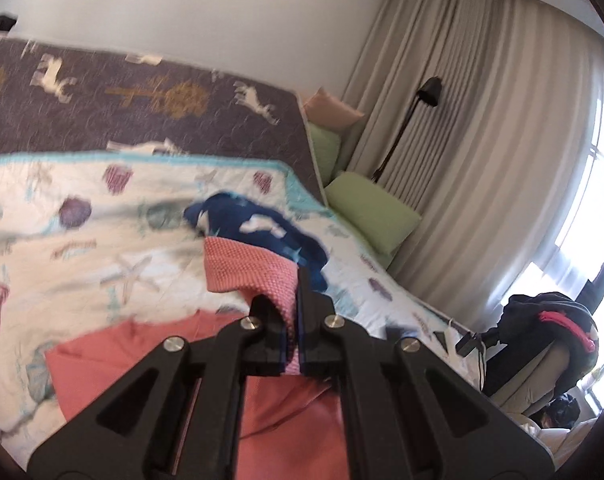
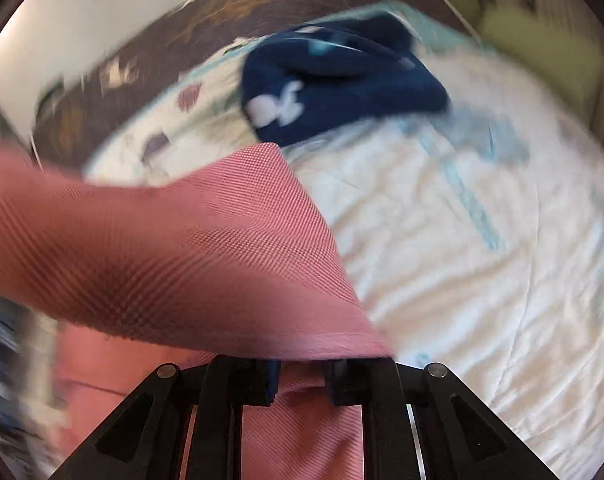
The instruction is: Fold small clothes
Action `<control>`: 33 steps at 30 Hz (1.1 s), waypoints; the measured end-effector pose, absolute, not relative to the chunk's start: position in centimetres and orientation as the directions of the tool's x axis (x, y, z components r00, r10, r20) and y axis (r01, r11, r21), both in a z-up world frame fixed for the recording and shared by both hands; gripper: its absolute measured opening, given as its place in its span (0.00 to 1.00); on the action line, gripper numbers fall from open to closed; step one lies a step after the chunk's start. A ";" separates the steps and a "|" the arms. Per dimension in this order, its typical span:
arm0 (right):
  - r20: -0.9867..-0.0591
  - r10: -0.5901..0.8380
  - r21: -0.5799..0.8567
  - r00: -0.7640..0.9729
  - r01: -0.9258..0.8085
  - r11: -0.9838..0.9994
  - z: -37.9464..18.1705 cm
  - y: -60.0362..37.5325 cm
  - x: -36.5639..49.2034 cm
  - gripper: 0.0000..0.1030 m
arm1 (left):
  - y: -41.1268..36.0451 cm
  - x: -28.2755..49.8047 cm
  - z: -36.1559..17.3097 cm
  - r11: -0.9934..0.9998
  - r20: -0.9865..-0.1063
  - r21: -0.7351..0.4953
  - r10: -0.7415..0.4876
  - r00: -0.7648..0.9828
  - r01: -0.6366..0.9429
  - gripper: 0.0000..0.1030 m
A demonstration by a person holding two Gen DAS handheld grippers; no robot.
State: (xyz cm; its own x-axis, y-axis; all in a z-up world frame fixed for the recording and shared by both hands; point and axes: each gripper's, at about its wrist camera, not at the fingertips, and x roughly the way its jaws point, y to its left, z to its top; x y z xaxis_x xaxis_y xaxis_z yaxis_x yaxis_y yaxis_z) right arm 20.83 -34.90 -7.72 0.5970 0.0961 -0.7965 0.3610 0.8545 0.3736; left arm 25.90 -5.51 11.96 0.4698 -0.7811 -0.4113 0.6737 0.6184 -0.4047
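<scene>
A pink knit garment (image 1: 258, 268) lies on the patterned white quilt (image 1: 62, 240). My left gripper (image 1: 292, 304) is shut on a raised fold of it; the rest spreads below (image 1: 114, 364). In the right wrist view the same pink garment (image 2: 174, 248) drapes over my right gripper (image 2: 302, 364), hiding the fingertips, so I cannot tell how the jaws stand. A navy garment with white prints (image 1: 270, 228) lies crumpled just beyond, and it also shows in the right wrist view (image 2: 333, 84).
A dark quilt with deer figures (image 1: 142, 100) lies behind the white quilt. Green pillows (image 1: 373, 212) and a pink one (image 1: 329, 110) are at the bed's right. A black floor lamp (image 1: 409, 124), curtains (image 1: 481, 120) and a chair with dark clothes (image 1: 541, 344) stand further right.
</scene>
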 end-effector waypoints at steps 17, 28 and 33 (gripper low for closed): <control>-0.723 0.195 0.300 0.662 0.047 0.953 -2.2 -31.0 14.0 0.50 | 3.1 26.8 3.9 0.742 -0.545 -0.364 -0.660 0.518 0.563 0.04; -0.755 0.207 0.304 0.622 0.053 0.951 -4.3 -30.8 16.7 0.51 | 4.8 27.2 -7.0 0.831 -0.748 -0.372 -0.532 0.396 0.413 0.37; -0.749 0.140 0.270 0.648 0.105 0.957 -3.0 -32.7 19.0 0.51 | 5.2 27.9 -6.2 0.830 -0.714 -0.410 -0.550 0.433 0.379 0.42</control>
State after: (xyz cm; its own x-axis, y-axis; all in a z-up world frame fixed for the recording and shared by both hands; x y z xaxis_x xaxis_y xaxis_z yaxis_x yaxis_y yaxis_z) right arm 19.02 -32.67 -2.96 0.6481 0.1402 -0.7485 0.1055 0.9569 0.2705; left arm 27.90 5.22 -6.20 0.4326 -0.5503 -0.7142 0.3786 0.8298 -0.4101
